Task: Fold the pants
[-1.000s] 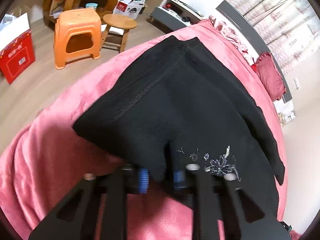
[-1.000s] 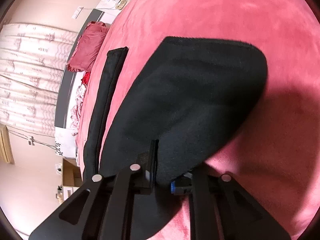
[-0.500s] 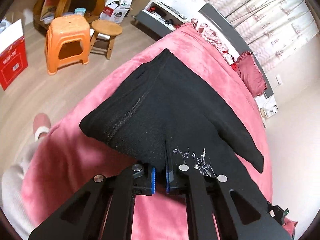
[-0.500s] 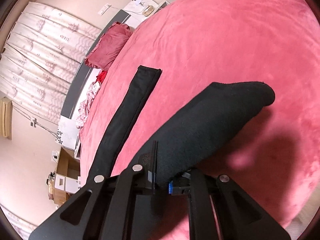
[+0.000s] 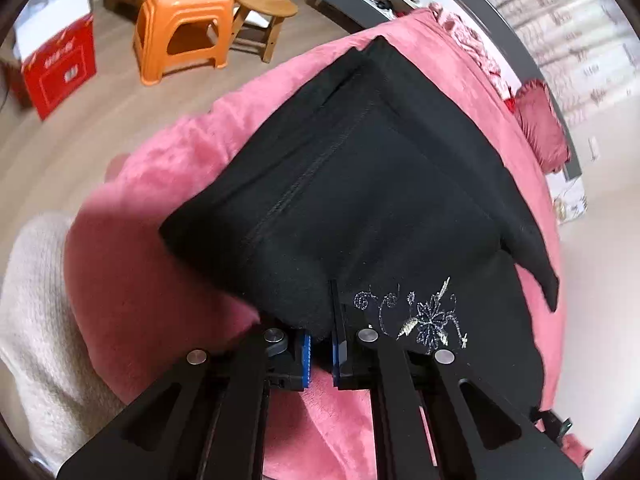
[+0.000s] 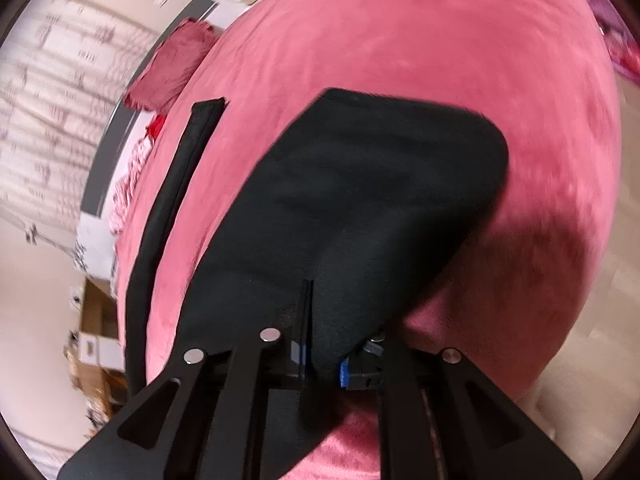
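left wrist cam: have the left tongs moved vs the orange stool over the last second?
Yes. The left tongs, shut on the black pants, have shifted: the orange stool now sits further right in the left wrist view and looks nearer.

Bed [image 5: 168, 264] covered in a plush pink blanket [image 6: 400, 40]. Black pants [image 5: 380, 200] spread across it, part lifted off the blanket, one leg [image 6: 168, 200] flat beside the raised fabric. Dark red pillow [image 6: 172, 68] at the far end. Beyond the edge, wooden floor [image 5: 80, 140] with an orange stool [image 5: 184, 28], a round wooden stool [image 5: 264, 12] and a red box [image 5: 60, 64].
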